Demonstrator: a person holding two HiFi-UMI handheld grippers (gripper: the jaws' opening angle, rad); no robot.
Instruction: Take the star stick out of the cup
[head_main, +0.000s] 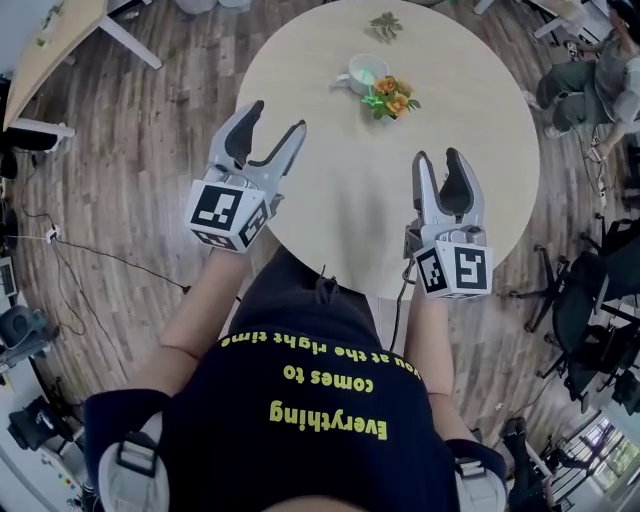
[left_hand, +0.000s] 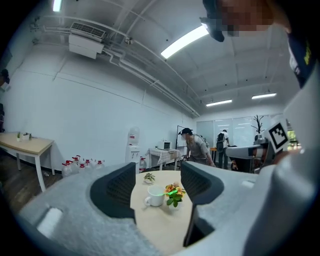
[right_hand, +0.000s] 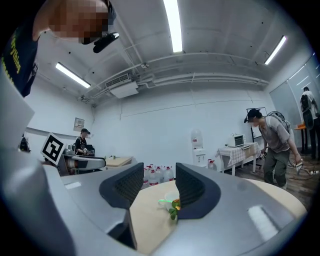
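Observation:
A white cup (head_main: 364, 72) stands on the far half of the round beige table (head_main: 330, 200). The green star stick (head_main: 374, 99) leans out of the cup toward a small pot of orange flowers (head_main: 394, 96). Both grippers hover over the near table edge, well short of the cup. My left gripper (head_main: 272, 133) is open with nothing between its fingers, and so is my right gripper (head_main: 447, 160). The left gripper view frames the cup (left_hand: 154, 196) and stick (left_hand: 172, 190) between the jaws. In the right gripper view the cup (right_hand: 171, 198) and stick (right_hand: 164, 202) sit far ahead.
A small green plant (head_main: 385, 25) sits at the table's far edge. A seated person (head_main: 590, 75) and office chairs (head_main: 590, 300) are off to the right. Another table (head_main: 60, 35) stands at the far left. A person (left_hand: 197, 147) walks behind the table.

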